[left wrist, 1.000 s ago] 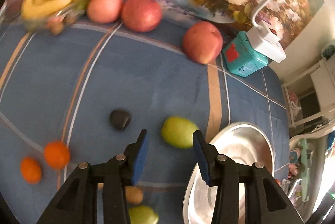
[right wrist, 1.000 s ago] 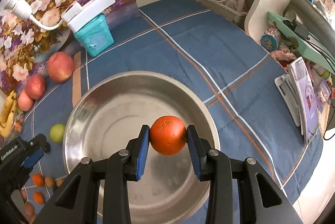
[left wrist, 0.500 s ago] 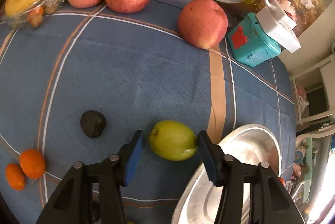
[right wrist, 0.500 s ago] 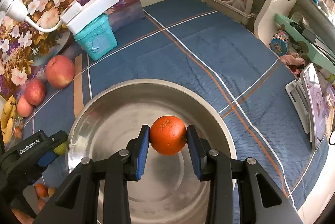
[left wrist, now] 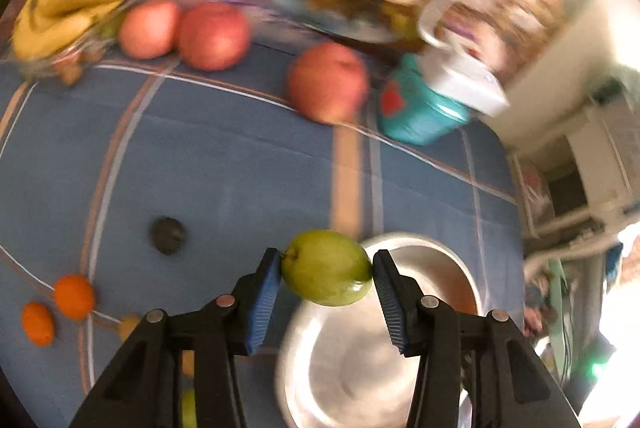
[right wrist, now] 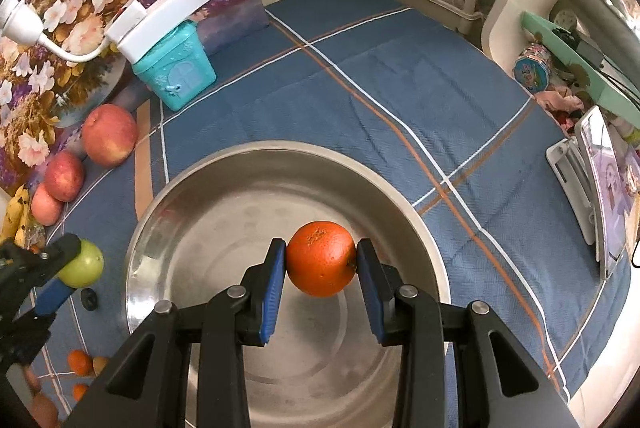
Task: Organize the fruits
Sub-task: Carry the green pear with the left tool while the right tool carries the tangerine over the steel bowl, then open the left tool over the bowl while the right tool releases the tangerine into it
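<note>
Fruits look firm, round and slippery, so each is best squeezed across its middle: the right gripper [right wrist: 321,265] clasps an orange [right wrist: 321,258] above the bowl [right wrist: 192,183], the left gripper [left wrist: 326,274] clasps a green apple [left wrist: 327,268] beside its rim.

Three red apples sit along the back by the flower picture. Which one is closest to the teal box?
The big apple standing alone, right beside the teal box. The other two apples sit together farther off, toward the bananas.
</note>
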`<control>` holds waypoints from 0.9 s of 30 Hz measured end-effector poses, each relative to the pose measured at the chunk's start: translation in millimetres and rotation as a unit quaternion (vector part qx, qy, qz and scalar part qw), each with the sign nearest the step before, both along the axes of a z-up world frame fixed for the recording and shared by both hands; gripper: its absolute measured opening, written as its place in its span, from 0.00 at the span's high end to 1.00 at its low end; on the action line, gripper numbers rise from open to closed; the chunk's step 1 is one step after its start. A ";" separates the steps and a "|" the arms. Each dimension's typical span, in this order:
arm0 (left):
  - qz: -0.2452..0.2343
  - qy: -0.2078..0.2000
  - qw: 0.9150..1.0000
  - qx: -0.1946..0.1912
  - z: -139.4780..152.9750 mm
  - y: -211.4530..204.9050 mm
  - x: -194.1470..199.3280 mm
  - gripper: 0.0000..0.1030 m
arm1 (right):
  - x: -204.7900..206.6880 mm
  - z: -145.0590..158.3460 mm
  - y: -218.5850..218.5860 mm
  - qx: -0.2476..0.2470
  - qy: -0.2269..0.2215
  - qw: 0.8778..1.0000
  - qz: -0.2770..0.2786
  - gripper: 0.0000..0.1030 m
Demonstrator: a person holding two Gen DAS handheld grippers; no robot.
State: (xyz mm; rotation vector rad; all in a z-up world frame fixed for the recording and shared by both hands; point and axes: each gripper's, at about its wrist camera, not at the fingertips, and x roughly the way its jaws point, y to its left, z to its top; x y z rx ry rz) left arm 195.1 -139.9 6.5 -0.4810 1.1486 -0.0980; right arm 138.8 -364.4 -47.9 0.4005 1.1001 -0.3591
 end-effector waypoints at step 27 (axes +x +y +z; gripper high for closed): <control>0.039 0.000 0.989 0.141 11.4 13.9 -72.6 0.12 | -54.3 37.1 12.5 -0.056 -0.051 0.997 0.027 0.06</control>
